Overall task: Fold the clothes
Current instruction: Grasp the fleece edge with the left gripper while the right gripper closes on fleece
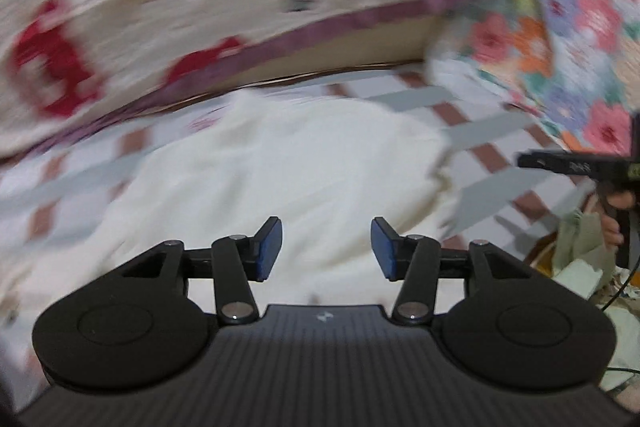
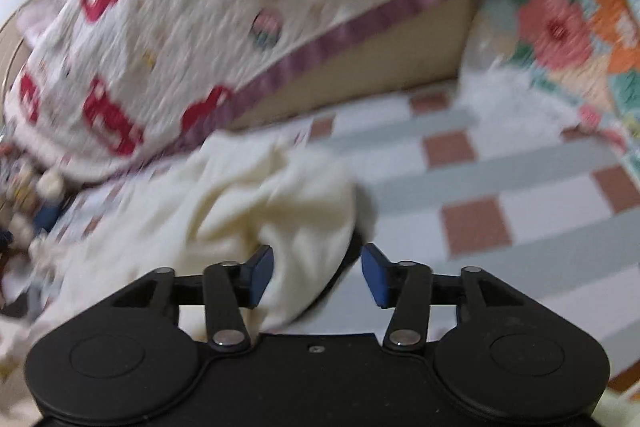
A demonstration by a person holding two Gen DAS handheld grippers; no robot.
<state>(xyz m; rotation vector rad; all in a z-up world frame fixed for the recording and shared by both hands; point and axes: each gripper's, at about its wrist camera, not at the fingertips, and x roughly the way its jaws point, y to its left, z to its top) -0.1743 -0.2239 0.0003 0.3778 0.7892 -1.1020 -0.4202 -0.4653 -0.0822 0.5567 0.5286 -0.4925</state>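
A cream garment (image 1: 288,179) lies crumpled on a checked sheet (image 1: 492,151) of white, grey and brown squares. In the left wrist view it fills the middle, reaching down to six o'clock under the left gripper (image 1: 326,247), whose jaws are spread with nothing between them. In the right wrist view the garment (image 2: 240,211) sits from centre toward eight o'clock; the right gripper (image 2: 317,275) hangs at its right edge, jaws spread, with cloth showing in the gap, though contact cannot be told. At eleven o'clock lies a white blanket (image 2: 168,39) with red shapes and a purple border. At two o'clock spreads a flowered quilt (image 2: 568,27). Both views are blurred.
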